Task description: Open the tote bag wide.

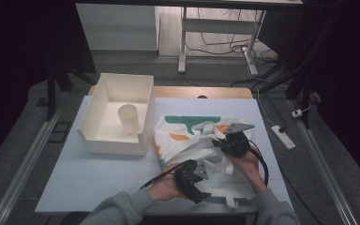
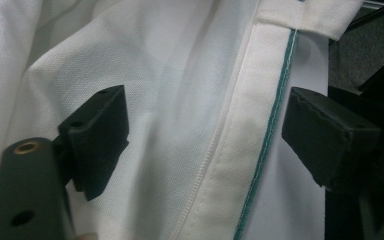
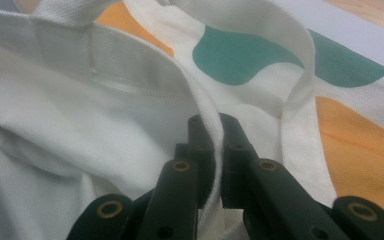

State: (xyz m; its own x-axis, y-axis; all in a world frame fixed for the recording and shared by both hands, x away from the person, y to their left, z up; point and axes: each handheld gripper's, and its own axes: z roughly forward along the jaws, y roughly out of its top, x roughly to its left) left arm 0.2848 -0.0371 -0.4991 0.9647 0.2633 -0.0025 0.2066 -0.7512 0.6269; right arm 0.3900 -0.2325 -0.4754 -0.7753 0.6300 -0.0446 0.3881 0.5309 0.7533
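White canvas tote bag (image 1: 201, 140) with teal and orange print lying crumpled on table (image 1: 89, 173), right of open cream box (image 1: 98, 105) holding paper cup (image 1: 128, 118). Right gripper (image 3: 212, 145) clamped on bag's rim edge. Left gripper (image 2: 205, 135) jaws wide apart over teal-stitched hem (image 2: 230, 165), gripping nothing.

The tabletop (image 1: 98, 173) is pale, with a wooden strip along its far edge. On its far left sits an open white box (image 1: 102, 105), 1 cream cup (image 1: 128, 119) upright inside it. Just right of the box lies a white cloth bag (image 1: 192, 136) printed in green and orange, rumpled, reaching to the near edge.
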